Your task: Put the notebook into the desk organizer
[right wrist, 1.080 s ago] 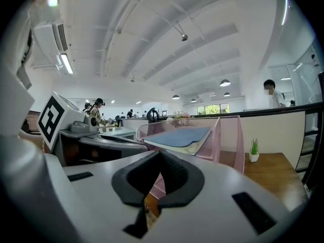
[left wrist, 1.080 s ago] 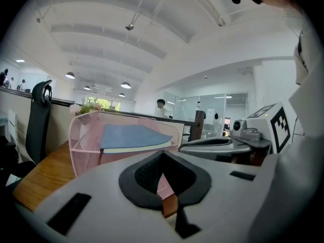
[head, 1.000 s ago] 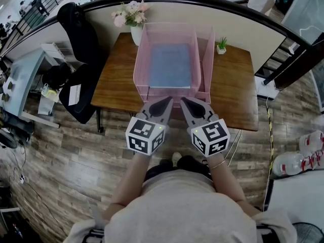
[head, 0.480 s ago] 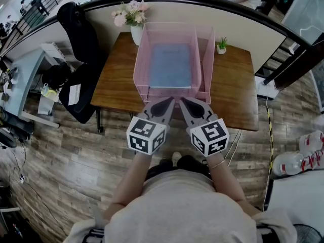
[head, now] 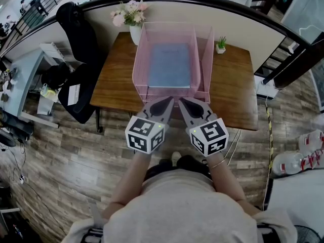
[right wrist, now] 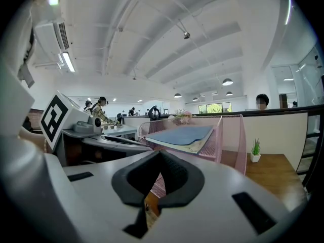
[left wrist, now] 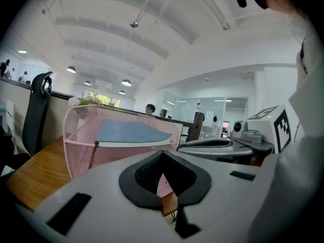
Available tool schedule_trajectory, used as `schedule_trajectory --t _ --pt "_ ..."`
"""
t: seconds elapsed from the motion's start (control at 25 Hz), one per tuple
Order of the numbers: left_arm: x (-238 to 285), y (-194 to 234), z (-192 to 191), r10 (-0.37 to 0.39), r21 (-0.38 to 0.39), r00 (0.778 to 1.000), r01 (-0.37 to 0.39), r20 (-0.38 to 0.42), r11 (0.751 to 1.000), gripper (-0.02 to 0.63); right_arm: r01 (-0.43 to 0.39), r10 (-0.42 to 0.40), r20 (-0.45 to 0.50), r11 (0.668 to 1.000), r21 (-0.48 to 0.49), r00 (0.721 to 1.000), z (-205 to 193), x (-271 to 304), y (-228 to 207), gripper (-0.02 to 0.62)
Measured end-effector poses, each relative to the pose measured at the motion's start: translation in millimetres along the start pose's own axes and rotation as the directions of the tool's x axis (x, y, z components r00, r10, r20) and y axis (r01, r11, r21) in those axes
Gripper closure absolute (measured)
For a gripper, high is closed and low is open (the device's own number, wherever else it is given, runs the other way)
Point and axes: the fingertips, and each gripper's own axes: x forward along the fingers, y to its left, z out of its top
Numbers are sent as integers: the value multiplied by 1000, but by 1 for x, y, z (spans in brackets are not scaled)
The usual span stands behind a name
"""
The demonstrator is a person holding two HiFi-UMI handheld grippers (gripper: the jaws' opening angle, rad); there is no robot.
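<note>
Left gripper (head: 169,101) clenched, jaws together, nothing between them. Right gripper (head: 182,101) same: jaws closed, empty. Both sit side by side at the desk's 6 o'clock edge, tips angled in toward each other, just beside the front lip of the desk organizer (head: 139,59); contact can't be told.

Notebook (head: 170,65), blue cover, lies flat in the organizer's top tray, about centred. Its near edge is close to the tray's front lip. In the left gripper view the notebook (left wrist: 132,133) shows raised on the upper tier with open gap under it. The right gripper view shows its page edge (right wrist: 195,145) overhanging the tray front a little.

Organizer is pink mesh with tall walls at 9, 12 and 3 o'clock and an open top. A narrow upright slot runs along its 3 o'clock side.

Desk (head: 230,95): a wide bare wood strip at 3 o'clock of the organizer, a narrower bare strip at 9 o'clock. Little desk is left between the organizer front and the 6 o'clock edge.

Flower vase (head: 132,15) sits at 11 o'clock, just beside the organizer's back corner. Small potted plant (head: 221,45) at 2 o'clock, near the slot wall but apart from it. Black chair (head: 76,29) stands off the desk at 9–10 o'clock.
</note>
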Motion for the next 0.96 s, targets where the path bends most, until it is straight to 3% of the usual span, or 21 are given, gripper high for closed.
schedule_trajectory --t 0.96 --pt "2 1 -3 16 -20 1000 -17 -18 1000 595 16 -16 9 1000 -12 1000 0 -2 -4 588"
